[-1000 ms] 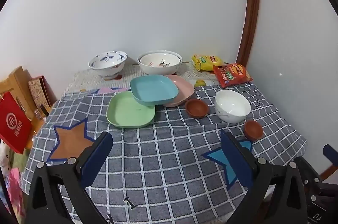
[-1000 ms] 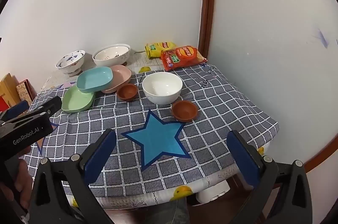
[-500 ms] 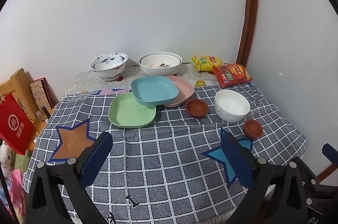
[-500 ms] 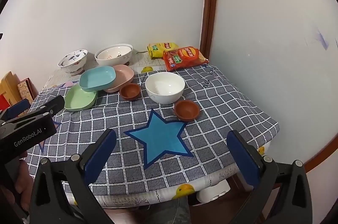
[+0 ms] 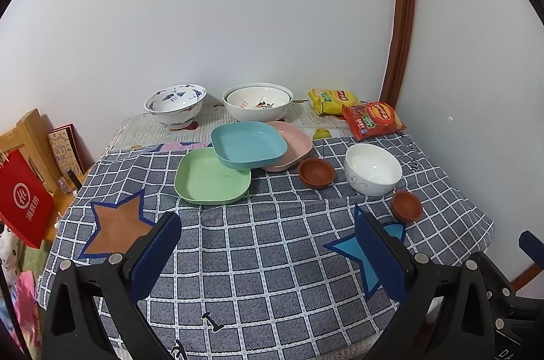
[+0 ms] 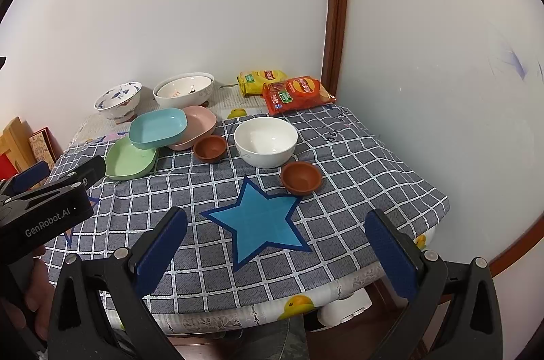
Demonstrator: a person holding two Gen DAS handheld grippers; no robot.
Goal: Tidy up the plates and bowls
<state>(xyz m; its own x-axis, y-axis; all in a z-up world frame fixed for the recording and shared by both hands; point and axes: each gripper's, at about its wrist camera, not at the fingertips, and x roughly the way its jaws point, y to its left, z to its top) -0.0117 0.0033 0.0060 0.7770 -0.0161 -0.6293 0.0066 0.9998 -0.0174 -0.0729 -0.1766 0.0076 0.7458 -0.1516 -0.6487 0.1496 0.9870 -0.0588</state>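
Both tools have drawn back and risen a little over the last second, so the dishes sit slightly farther off in each view, yet nothing on the cloth has been touched. The left hand-held gripper (image 5: 268, 253) hovers above the near edge of the tabletop (image 5: 272, 258) with its blue-padded fingers spread wide and empty; the right hand-held gripper (image 6: 275, 247) is likewise spread apart, holding nothing, over the blue star patch (image 6: 261, 220) on the grey checked cloth. Beyond them, the square green plastic plate (image 5: 210, 176) lies flat, the square teal plastic plate (image 5: 250, 144) rests tilted across its far edge and on the square pink plastic plate (image 5: 294, 142). Just right of that pile stand a small brown clay bowl (image 5: 316, 172), a plain white ceramic bowl (image 5: 372, 169) and a second small brown clay bowl (image 5: 406, 206). At the back, near the wall, are a blue-patterned footed bowl (image 5: 175, 103) and a large white bowl with a painted inside (image 5: 257, 101), with two snack packets (image 5: 372, 119) beside them. I judge that sorting has not begun: plates need squaring into one stack, bowls nesting by size, and the retreat suggests the person is choosing a first target.
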